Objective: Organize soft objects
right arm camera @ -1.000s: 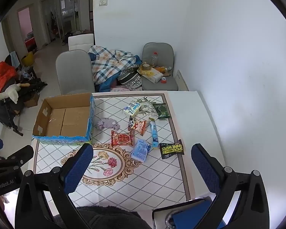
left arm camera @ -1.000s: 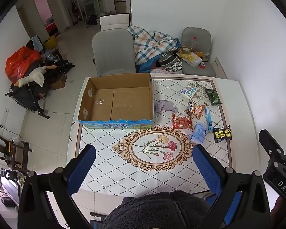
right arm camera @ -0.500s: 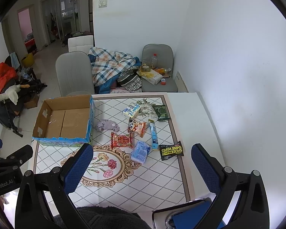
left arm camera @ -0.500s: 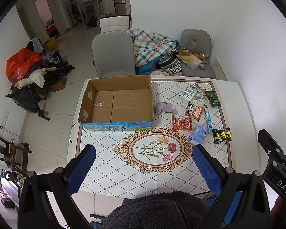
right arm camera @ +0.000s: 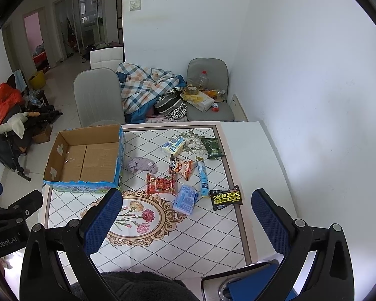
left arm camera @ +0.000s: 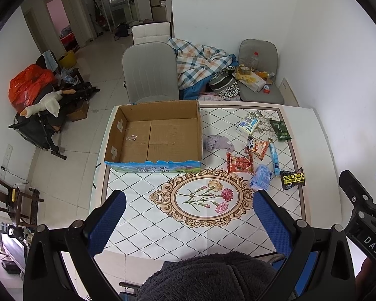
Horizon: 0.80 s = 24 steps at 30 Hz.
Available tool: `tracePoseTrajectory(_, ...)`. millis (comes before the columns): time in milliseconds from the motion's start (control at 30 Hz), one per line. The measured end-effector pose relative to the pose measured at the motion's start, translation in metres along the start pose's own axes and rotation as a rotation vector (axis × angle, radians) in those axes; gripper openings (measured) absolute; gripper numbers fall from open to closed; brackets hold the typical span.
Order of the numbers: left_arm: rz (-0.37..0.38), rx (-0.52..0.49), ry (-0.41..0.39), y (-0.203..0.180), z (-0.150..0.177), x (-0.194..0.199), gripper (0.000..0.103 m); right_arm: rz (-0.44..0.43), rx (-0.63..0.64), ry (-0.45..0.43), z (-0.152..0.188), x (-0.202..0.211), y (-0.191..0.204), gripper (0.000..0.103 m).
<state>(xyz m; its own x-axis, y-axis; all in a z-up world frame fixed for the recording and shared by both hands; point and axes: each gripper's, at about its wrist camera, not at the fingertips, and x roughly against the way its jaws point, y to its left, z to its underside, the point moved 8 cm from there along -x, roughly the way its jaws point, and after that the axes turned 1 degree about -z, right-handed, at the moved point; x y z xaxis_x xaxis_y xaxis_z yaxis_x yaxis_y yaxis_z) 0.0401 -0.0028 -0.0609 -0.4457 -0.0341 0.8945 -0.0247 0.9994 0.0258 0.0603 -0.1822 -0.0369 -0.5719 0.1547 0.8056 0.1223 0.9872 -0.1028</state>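
Both tongs hang well above the surface with their blue fingers spread wide and nothing between them: the left tongs (left arm camera: 188, 215) over the near end of the flower medallion, the right tongs (right arm camera: 186, 215) over the right half of the patterned cloth. Compared with a second ago the whole scene sits a little lower and smaller in each view, and more of the wall and far chairs shows above, so both tongs have drawn slightly up and back; nothing lying on the surface (left arm camera: 305, 135) has shifted. Each tool points forward and down, and the right one's black frame shows at the right edge of the left view. A dark fleece sleeve (left arm camera: 208, 278) fills the bottom of that view.

The cardboard box (left arm camera: 160, 115) stands open and bare inside at the far left of the surface. Just right of it lies the crumpled purple cloth (left arm camera: 218, 142). Further right are the loose packets: a red snack bag (left arm camera: 239, 163), a panda snack bag (left arm camera: 257, 146), a blue tissue pack (left arm camera: 261, 176), a blue tube (left arm camera: 274, 157), a white-and-blue tissue pack (left arm camera: 247, 124), a green packet (left arm camera: 280, 130) and a black shoe-wipes sachet (left arm camera: 292, 178), all apart from the box.
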Motion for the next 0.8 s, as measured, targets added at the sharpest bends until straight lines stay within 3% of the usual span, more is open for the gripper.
tracePoseTrajectory(800, 0.008, 0.011, -0.017, 0.0006, 0.0002, 0.0051, 0.103, 0.012, 0.005, -0.022, -0.0002, 0.0047, -0.0020, 0.103)
